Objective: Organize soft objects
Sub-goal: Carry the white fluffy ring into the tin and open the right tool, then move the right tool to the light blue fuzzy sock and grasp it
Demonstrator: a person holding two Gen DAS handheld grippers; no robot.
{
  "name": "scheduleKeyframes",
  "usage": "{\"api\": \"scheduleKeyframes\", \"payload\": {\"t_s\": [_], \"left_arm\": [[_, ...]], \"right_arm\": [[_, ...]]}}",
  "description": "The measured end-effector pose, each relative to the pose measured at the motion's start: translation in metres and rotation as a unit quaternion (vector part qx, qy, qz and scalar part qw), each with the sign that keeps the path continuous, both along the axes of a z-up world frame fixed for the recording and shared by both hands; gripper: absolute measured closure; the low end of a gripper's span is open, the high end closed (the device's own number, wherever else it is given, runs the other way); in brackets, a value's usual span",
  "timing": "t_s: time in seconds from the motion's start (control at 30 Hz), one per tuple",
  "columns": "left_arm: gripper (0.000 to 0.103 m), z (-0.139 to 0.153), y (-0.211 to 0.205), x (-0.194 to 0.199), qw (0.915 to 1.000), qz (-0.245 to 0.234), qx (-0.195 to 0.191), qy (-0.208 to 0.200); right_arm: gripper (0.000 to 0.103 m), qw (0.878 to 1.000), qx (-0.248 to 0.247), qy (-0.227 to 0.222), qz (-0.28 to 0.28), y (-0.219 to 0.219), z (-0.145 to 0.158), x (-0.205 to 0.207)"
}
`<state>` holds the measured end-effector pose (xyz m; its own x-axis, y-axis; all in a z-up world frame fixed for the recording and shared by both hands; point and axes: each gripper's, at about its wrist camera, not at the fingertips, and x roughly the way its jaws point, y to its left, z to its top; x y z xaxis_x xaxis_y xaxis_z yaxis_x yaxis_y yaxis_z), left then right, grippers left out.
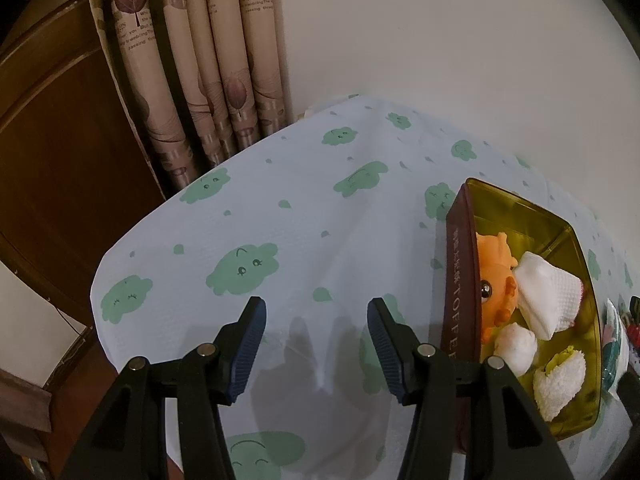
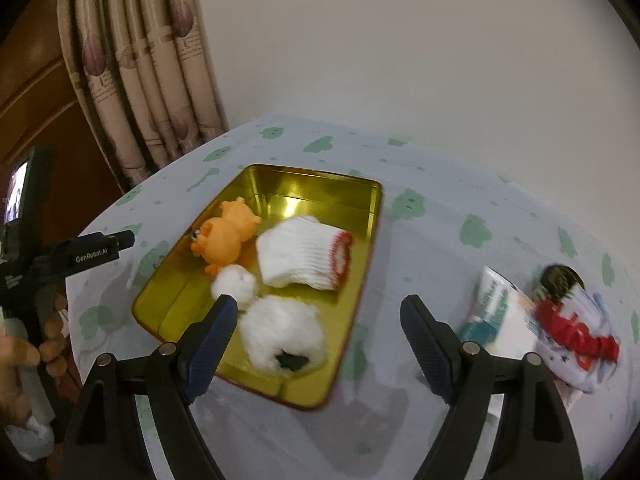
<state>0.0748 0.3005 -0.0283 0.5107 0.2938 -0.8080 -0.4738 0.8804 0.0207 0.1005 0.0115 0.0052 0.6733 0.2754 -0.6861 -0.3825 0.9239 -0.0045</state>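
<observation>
A gold tin box lies open on the cloud-print cloth. Inside it are an orange toy animal, a folded white sock with a red cuff, a small white ball and a fluffy white roll. My right gripper hovers open over the box's near right corner, nothing between its fingers. My left gripper stands open and empty over bare cloth left of the box. A red-and-white sock lies right of the box.
A teal-and-white packet and a dark round object lie beside the red sock. Curtains and a wooden door stand behind the table's far left edge. A hand holds the left gripper's handle at the left.
</observation>
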Motion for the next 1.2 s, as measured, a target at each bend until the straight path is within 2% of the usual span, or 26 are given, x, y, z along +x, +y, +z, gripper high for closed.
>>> {"api": "scheduleKeyframes", "payload": {"t_s": [0.47,0.63,0.8,1.0,1.1,1.2], "left_arm": [[0.049,0.001,-0.003,0.000,0.9999,-0.005,0.009,0.000],[0.049,0.002,-0.003,0.000,0.9999,-0.005,0.010,0.000],[0.049,0.002,-0.005,0.000,0.9998,-0.008,0.018,0.000],[0.049,0.004,-0.008,-0.001,0.9996,-0.015,0.024,-0.004],[0.049,0.003,-0.009,0.000,0.9994,-0.016,0.031,-0.003],[0.049,0.002,-0.012,0.001,0.9991,-0.017,0.039,0.001]], "right_arm": [[0.022,0.994,0.010,-0.011,-0.108,-0.110,0.005,-0.017],[0.022,0.985,0.006,-0.020,-0.170,-0.169,0.010,-0.023],[0.022,0.971,-0.004,-0.032,-0.237,-0.231,0.015,-0.024],[0.026,0.964,-0.026,-0.021,-0.266,-0.278,0.014,0.000],[0.033,0.965,-0.012,0.002,-0.262,-0.292,0.010,0.021],[0.034,0.965,0.011,0.029,-0.259,-0.296,0.002,0.045]]}}
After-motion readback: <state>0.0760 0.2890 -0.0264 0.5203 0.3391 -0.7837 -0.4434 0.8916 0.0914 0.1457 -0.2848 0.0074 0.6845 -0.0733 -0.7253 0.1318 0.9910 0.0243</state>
